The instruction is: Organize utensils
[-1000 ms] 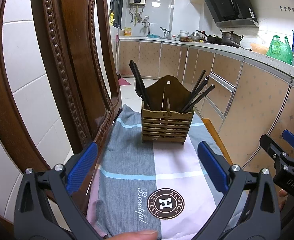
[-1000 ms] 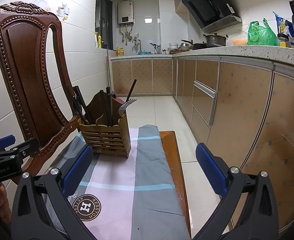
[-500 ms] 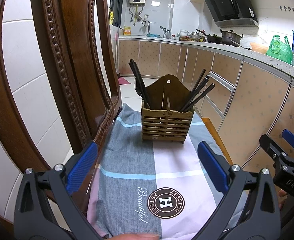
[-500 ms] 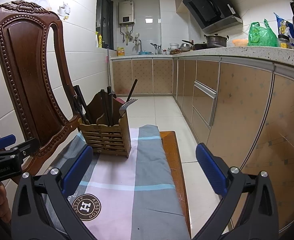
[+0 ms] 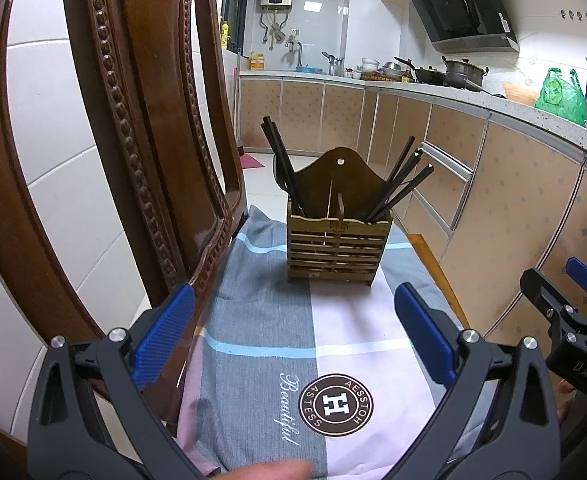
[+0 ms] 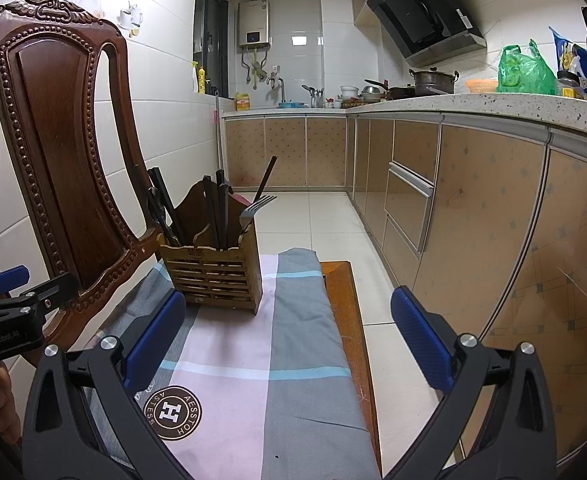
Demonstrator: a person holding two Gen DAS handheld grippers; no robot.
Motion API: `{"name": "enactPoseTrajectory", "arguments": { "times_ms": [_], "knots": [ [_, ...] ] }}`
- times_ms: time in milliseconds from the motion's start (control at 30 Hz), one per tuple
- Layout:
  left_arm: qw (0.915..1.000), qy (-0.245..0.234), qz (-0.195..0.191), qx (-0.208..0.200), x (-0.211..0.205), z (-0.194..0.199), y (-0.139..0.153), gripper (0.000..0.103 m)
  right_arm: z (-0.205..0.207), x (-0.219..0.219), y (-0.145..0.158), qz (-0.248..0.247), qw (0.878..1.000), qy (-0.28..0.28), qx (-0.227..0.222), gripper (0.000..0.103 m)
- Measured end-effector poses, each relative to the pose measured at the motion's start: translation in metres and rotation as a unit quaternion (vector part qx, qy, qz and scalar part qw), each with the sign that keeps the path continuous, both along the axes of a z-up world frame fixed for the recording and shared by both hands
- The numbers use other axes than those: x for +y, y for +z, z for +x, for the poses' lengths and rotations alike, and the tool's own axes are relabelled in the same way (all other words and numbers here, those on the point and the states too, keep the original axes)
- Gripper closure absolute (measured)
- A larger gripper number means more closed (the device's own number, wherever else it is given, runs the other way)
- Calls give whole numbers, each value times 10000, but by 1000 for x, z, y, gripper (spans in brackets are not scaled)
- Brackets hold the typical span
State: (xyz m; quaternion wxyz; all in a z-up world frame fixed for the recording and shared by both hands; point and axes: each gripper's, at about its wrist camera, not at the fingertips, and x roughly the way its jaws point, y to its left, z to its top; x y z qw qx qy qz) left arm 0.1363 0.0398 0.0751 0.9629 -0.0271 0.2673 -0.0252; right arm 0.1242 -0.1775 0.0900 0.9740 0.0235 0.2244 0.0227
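Your left gripper (image 5: 293,332): jaws stood wide apart, blue pads (image 5: 163,336) empty, above the cloth.
Your right gripper (image 5: 581,304): partly visible at the right edge; its jaw state could not be told.
Utensil holder (image 5: 337,240): slatted wood, upright on the cloth, ahead of your left gripper.
Chopsticks (image 5: 283,166): dark, leaning in the holder's left and right compartments.
Cloth (image 5: 261,320): grey and pink, with a round brown logo.
Chair back (image 5: 153,120): carved wood, left of the cloth.

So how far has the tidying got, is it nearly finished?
Looks nearly done: black chopsticks and a fork already stand in the wooden holder on the cloth. Nothing is in hand; the left claw and right claw are open and empty. I see no loose utensils left on the cloth.
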Motion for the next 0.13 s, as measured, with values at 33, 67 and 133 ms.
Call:
{"name": "enactPoseTrajectory", "arguments": {
  "times_ms": [33, 67, 133],
  "knots": [
    [10000, -15, -18, 11, 0, 0, 0, 4, 0, 0, 0, -6, 10000, 0, 2, 3],
    [10000, -19, -28, 18, 1, 0, -1, 4, 0, 0, 0, -5, 10000, 2, 6, 3],
    [10000, -15, -30, 33, 1, 2, -2, 4, 1, 0, 0, -5, 10000, 5, 8, 3]
  ]
}}
